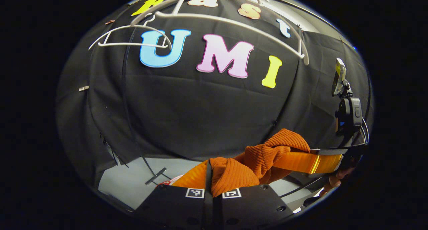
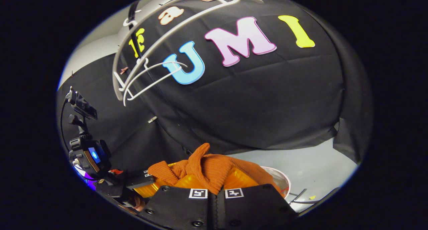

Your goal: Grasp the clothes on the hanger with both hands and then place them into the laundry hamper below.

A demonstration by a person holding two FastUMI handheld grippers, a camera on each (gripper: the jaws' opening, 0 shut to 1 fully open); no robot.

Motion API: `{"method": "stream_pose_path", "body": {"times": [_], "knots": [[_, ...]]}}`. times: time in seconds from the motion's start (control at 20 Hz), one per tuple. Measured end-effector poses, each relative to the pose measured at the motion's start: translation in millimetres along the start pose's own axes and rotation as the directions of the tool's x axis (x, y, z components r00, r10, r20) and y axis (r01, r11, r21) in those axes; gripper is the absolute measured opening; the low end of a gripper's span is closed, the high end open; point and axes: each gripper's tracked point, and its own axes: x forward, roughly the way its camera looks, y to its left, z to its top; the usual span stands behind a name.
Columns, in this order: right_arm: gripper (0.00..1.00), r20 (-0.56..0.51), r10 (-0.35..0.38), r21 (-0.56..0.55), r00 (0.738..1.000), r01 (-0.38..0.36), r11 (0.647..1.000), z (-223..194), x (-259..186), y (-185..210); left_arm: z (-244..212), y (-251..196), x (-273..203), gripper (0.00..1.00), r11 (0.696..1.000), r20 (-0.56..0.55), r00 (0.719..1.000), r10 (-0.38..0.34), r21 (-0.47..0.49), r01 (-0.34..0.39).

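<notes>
Clothes (image 1: 254,163), an orange ribbed knit, hang bunched between the two grippers, off the white hanger (image 1: 133,39) that sits bare up on the rail. The left gripper (image 1: 213,190) is clenched on a fold of the knit, and so is the right gripper (image 2: 215,190), cloth spilling out above both pairs of fingers. The hamper (image 2: 279,180) shows as a pale rim just beyond the knit in the right gripper view; its inside cannot be made out from here.
</notes>
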Motion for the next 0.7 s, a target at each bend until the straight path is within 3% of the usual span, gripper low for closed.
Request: {"method": "stream_pose_path", "body": {"times": [0.2,0.4,0.65,0.7], "knots": [[0.04,-0.124,-0.116,-0.057,0.985,0.110,0.992,-47,22,-45,-49,22,26,0.07,0.999,-0.121,0.991,0.051,0.001,-0.052],[0.05,-0.227,-0.230,-0.150,0.946,0.200,0.968,-86,37,-81,-94,38,58,0.07,0.994,-0.249,0.963,0.104,0.012,-0.104],[0.06,-0.355,-0.287,-0.217,0.890,0.220,0.951,-133,43,-108,-145,43,70,0.07,0.991,-0.389,0.911,0.134,0.060,-0.120],[0.11,-0.369,-0.297,-0.223,0.881,0.226,0.948,-136,47,-111,-153,41,70,0.09,0.993,-0.415,0.902,0.120,0.063,-0.102]]}}
